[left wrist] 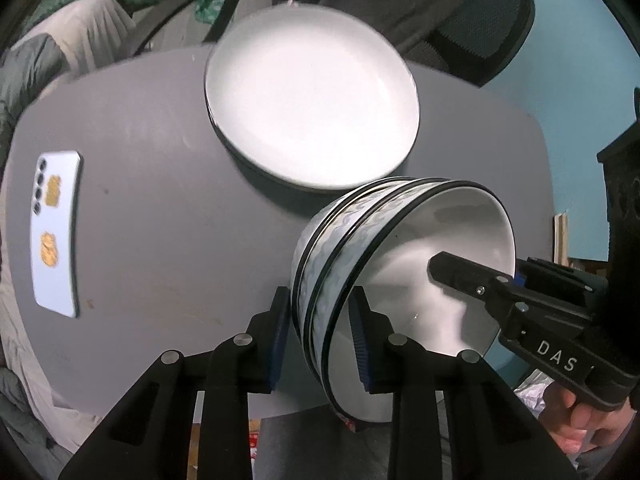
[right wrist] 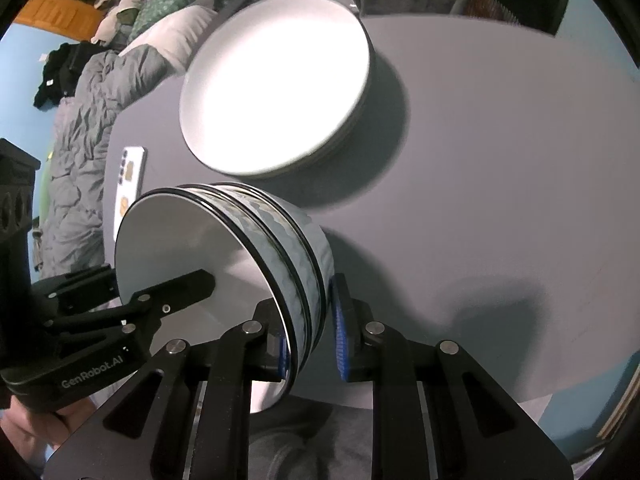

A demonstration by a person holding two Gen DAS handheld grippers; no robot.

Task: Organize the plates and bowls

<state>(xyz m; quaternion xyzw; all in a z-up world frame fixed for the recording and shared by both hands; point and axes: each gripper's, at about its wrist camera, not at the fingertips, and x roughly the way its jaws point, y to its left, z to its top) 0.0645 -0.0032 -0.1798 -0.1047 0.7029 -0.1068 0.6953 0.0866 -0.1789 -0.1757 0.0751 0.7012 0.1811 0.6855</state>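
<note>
On the grey desk (left wrist: 160, 240) we see the stack of white plates (left wrist: 312, 96) lying flat towards the far side, probably left there as the base on which the rest is to be gathered. Nearer us we hold the nested patterned bowls (left wrist: 360, 248) off the desk, tipped well over, each pair of tongs pinching the rim from an opposite side. The left tongs (left wrist: 320, 336) and right tongs (right wrist: 310, 340) are both clenched across the bowls' wall, seemingly to share the weight.
</note>
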